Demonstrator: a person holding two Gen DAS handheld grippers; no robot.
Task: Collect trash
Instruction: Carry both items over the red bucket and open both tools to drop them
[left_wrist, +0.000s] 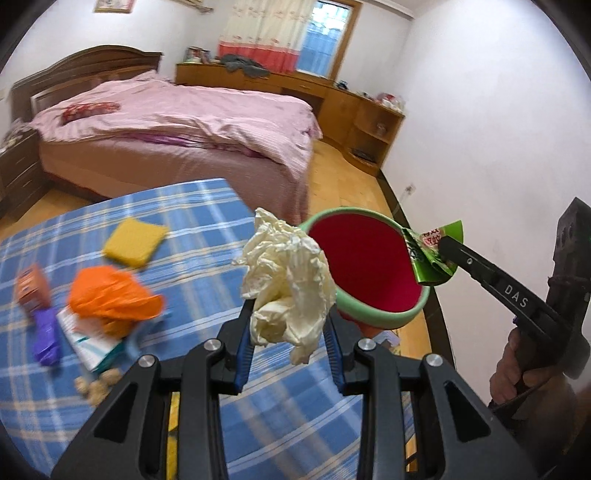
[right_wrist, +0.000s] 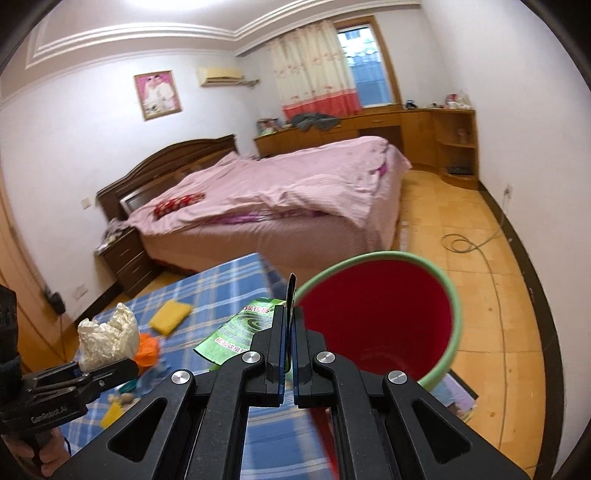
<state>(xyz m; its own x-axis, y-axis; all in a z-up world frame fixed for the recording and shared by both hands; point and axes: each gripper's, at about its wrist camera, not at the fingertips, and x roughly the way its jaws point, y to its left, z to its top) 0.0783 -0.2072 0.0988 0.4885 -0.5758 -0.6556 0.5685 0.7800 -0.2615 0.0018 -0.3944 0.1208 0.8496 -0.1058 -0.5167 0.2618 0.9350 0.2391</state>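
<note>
Basically both claws hang by the red bin ready to drop stuff, the left gripper pinching a crumpled cream wad and the right gripper clamped tight on a green wrapper.

Bin off the counter's right edge, crumpled paper just left of its rim, wrapper at its right rim, sponge, plastic bag and box on the counter, bed behind.
</note>
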